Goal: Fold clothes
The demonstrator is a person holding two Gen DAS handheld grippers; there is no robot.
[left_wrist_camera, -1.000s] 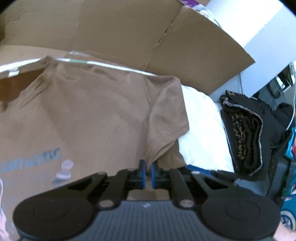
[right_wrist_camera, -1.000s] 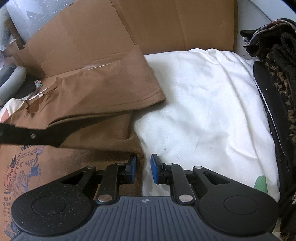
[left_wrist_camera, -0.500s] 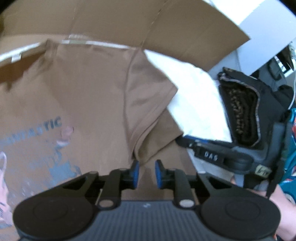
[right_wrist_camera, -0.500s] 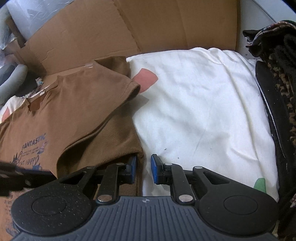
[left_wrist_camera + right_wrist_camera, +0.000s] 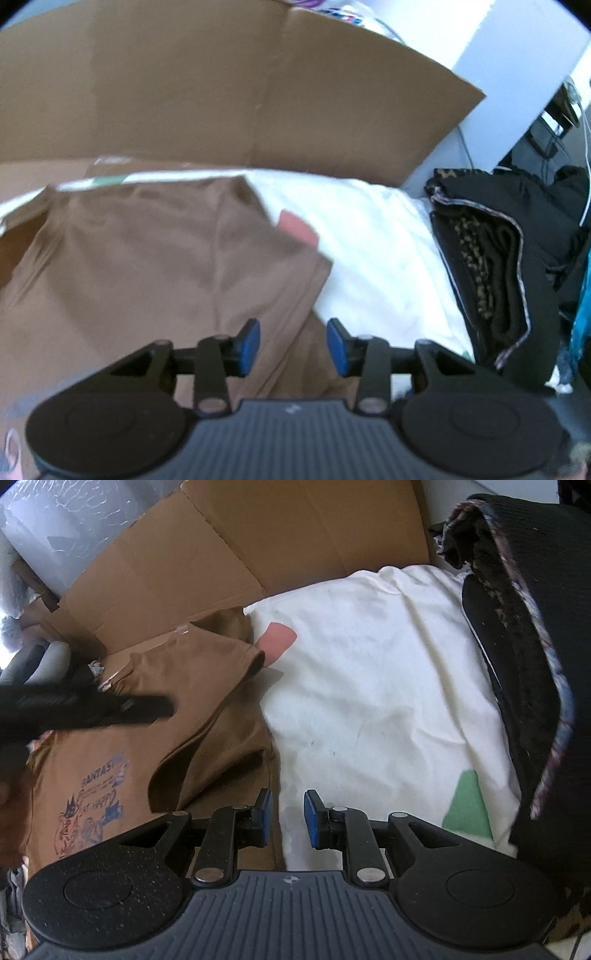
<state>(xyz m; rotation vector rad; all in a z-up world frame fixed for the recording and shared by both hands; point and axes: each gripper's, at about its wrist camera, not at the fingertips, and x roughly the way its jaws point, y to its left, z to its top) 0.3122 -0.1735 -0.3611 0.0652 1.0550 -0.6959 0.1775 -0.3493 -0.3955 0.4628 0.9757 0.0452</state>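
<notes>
Right wrist view is showing the brown shirt (image 5: 207, 701), printed "FANTASTIC", lying beside a white cloth (image 5: 388, 686), while the right gripper (image 5: 288, 821) is hovering narrowly parted and empty, and the left gripper (image 5: 293, 347), just opening, is gaping over the shirt, gripping nothing.

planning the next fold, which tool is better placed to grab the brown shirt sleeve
Left, probably. The left tool, jaws just opened and empty, hangs over the brown printed t-shirt near its sleeve; the right tool sits at the shirt's edge, over the white cloth.
</notes>
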